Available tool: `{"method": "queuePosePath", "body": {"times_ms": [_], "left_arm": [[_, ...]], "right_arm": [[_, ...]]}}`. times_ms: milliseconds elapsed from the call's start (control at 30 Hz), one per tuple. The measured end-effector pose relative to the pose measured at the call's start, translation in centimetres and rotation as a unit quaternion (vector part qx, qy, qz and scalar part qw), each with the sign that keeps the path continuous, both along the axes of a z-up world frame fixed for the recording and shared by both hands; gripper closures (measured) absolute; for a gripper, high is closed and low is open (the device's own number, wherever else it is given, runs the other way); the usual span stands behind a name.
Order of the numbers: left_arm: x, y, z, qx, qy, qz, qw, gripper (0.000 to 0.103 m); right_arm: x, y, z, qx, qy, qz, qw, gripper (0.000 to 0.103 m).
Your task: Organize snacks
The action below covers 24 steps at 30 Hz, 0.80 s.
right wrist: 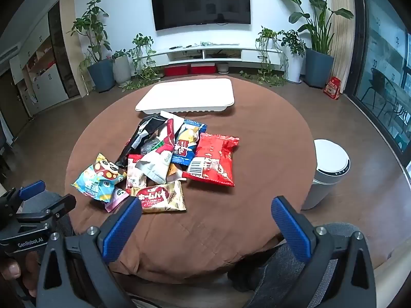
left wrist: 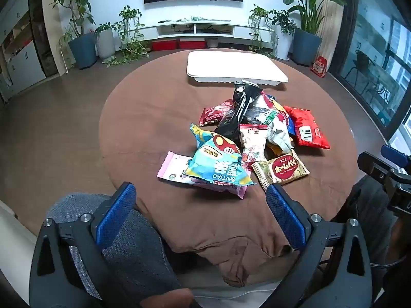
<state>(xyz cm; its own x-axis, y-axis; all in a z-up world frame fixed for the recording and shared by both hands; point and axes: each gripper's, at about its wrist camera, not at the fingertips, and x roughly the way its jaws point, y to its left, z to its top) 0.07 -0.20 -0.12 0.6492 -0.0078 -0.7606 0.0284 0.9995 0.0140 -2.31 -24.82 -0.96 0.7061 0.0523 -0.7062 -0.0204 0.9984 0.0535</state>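
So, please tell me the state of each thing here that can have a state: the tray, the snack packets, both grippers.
White tray: on the table, nothing in it.
Snack packets: sealed, heaped in front of the tray, none sorted yet.
Red packet: lying flat at the heap's edge.
Left gripper: jaws wide open, holding nothing.
Right gripper: jaws wide open, holding nothing.

Snack pile point(right wrist: 164, 161) sits mid-table point(right wrist: 269, 133); tray point(right wrist: 187, 95) lies just behind it, bin point(right wrist: 328, 172) off the table's right.
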Motion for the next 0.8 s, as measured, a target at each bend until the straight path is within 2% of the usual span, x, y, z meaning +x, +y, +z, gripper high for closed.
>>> {"method": "queuePosePath", "body": {"times_ms": [200,233,400,800], "left_arm": [[0.5,-1.1,-0.3,0.003,0.002,0.001,1.0000,0.000],[0.3,-0.5,-0.5,-0.008,0.000,0.000,1.0000,0.000],[0.3,0.1,-0.5,-0.014,0.004,0.003,0.9999,0.000],[0.3,0.3,-0.6,-0.016,0.008,0.005,0.9998,0.000]], "right_arm": [[0.0,-0.1,-0.2,0.000,0.001,-0.001,1.000,0.000],[0.0,-0.1,-0.2,0.000,0.001,-0.002,1.000,0.000],[0.1,0.3,-0.1,-0.002,0.003,0.000,1.000,0.000],[0.2,0.0,-0.5,-0.001,0.007,-0.001,1.000,0.000]]}}
